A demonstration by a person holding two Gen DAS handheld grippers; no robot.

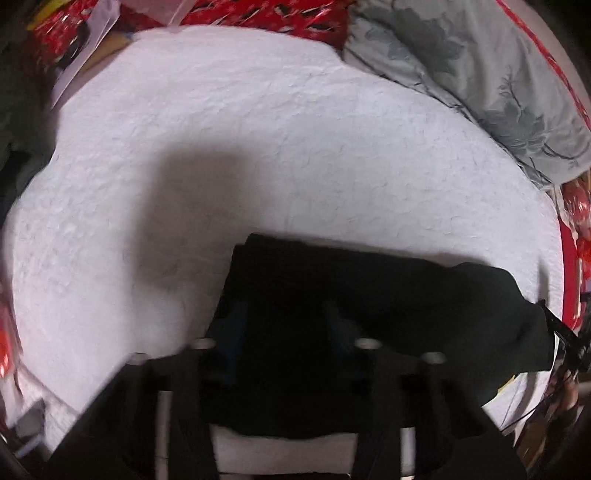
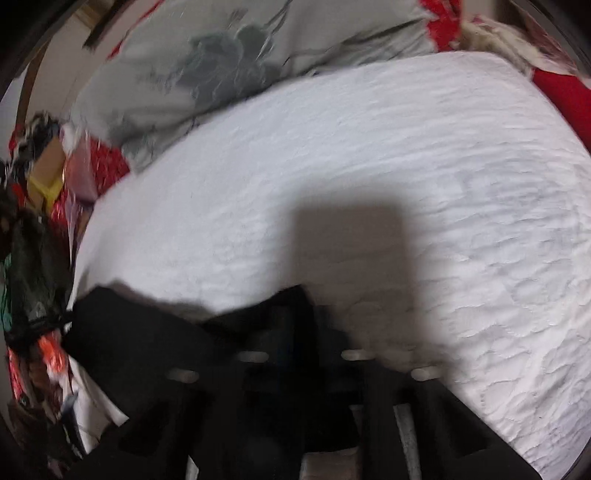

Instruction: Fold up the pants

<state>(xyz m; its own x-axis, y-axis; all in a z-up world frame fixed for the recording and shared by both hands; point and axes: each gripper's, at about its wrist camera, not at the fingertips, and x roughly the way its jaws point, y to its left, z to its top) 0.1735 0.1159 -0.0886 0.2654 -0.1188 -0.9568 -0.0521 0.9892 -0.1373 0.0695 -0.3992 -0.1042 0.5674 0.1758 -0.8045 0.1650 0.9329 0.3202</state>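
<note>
The black pants (image 1: 369,295) lie bunched on the white quilted bed (image 1: 258,147), low in the left wrist view and stretching right. My left gripper (image 1: 288,325) is over their left end; its dark jaws stand apart with black cloth between them, and I cannot tell if they pinch it. In the right wrist view the pants (image 2: 147,343) lie at the lower left on the bed (image 2: 406,184). My right gripper (image 2: 295,347) is at their right end, jaws blurred and dark against the cloth.
A grey flowered pillow (image 1: 480,74) lies at the bed's far right and shows in the right wrist view (image 2: 221,74) at top left. Red patterned bedding (image 1: 277,14) and cluttered items (image 2: 44,177) border the bed. A dark shadow (image 2: 351,240) falls mid-bed.
</note>
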